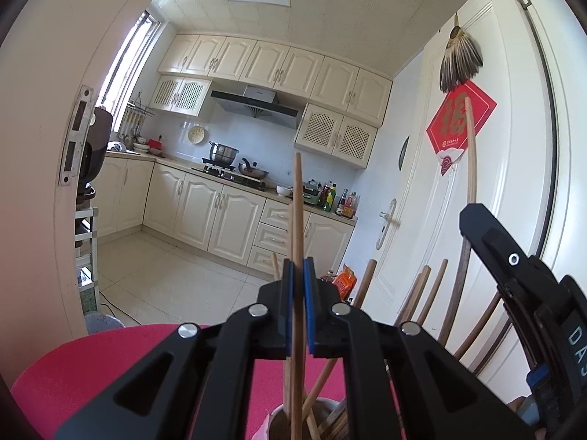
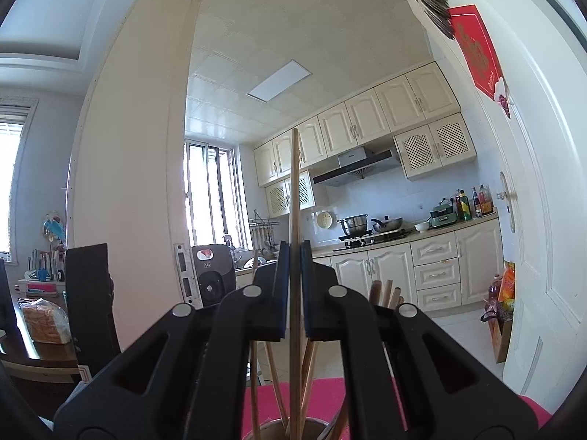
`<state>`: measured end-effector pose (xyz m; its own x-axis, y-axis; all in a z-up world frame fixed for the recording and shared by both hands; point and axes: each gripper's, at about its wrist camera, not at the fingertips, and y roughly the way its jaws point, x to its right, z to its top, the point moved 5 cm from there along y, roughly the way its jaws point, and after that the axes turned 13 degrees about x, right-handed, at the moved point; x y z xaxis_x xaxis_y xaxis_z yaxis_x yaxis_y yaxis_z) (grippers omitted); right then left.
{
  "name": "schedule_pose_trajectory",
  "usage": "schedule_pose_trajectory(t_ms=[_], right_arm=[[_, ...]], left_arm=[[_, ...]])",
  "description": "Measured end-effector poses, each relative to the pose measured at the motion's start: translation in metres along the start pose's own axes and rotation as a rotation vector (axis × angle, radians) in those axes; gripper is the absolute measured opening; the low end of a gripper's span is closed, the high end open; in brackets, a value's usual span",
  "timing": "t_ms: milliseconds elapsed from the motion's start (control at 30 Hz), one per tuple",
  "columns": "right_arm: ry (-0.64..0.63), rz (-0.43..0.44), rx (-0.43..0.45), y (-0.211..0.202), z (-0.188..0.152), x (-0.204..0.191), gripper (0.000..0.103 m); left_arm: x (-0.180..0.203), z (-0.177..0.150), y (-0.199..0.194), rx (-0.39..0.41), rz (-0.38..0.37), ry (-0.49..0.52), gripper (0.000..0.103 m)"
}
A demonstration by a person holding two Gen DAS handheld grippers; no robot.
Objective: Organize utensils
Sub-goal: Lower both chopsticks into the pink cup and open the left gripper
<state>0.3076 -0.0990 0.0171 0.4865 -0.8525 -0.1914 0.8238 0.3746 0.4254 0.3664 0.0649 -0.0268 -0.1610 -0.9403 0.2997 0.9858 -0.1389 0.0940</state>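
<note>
Both the left hand-held gripper [image 1: 298, 278] and right hand-held gripper [image 2: 292, 267] are each clamped on one upright chopstick [image 1: 298, 198].

On the door to my right hangs a red diamond paper [image 1: 460, 124] bearing a large gold character, "福"; a line of small white print runs beneath it, too fine to read. From my right wrist view the same red diamond paper is seen edge-on, its gold marks illegible. My right gripper's body [image 1: 572, 344], seen from my left wrist, carries pale letters, "DAS" legible, the remainder cut off. A dark appliance [image 2: 212, 275] by the doorway shows a small white badge, unreadable.
</note>
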Motion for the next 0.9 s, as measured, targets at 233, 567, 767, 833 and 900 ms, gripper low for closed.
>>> schedule_pose_trajectory(t_ms=[233,567,767,833,900], right_arm=[[-0.003,-0.007,0.009,0.001,0.004,0.001,0.006],[-0.021,-0.008,-0.029,0.001,-0.009,-0.001,0.007],[-0.037,-0.011,-0.065,-0.005,-0.012,-0.003,0.007],[-0.048,-0.011,-0.076,-0.008,-0.014,-0.004,0.007],[-0.048,-0.008,-0.093,-0.011,-0.016,-0.004,0.007]], left_arm=[[-0.002,0.0,-0.001,-0.035,-0.011,-0.015,0.023],[-0.009,0.0,-0.007,-0.071,-0.01,-0.043,0.031],[-0.009,0.002,-0.012,-0.088,0.001,-0.026,0.034],[-0.009,0.001,-0.013,-0.096,0.005,-0.027,0.035],[-0.008,0.0,-0.014,-0.105,0.011,-0.02,0.036]])
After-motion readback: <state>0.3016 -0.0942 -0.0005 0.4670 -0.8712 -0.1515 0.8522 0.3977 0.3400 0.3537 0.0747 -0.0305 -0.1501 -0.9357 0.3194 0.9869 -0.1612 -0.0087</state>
